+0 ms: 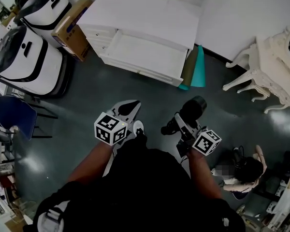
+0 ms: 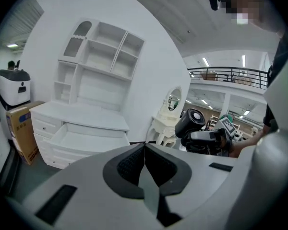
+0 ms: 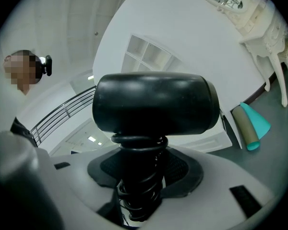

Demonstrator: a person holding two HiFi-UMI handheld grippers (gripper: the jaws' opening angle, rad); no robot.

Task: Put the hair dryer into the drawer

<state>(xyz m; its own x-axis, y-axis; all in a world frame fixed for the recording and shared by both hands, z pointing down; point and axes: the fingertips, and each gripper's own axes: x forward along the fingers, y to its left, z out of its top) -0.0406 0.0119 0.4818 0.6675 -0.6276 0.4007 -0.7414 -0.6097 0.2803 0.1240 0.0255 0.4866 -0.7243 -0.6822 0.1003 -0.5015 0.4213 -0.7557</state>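
Observation:
A black hair dryer (image 1: pixel 190 111) with its cord wound round the handle is held in my right gripper (image 1: pixel 180 125), over the dark floor. In the right gripper view the hair dryer (image 3: pixel 156 102) fills the middle, its handle clamped between the jaws of my right gripper (image 3: pixel 140 176). My left gripper (image 1: pixel 129 111) is shut with nothing in it, its pads pressed together in the left gripper view (image 2: pixel 145 163). The white drawer (image 1: pixel 144 53) stands pulled open from the white dresser ahead. The same drawer (image 2: pixel 89 139) also shows in the left gripper view, as does the hair dryer (image 2: pixel 192 123).
Two white robot units (image 1: pixel 31 57) and a cardboard box (image 1: pixel 71 28) stand left of the dresser. Green and teal rolls (image 1: pixel 194 67) lean at its right. An ornate white table (image 1: pixel 268 64) is at far right. A seated person (image 1: pixel 244 170) is at lower right.

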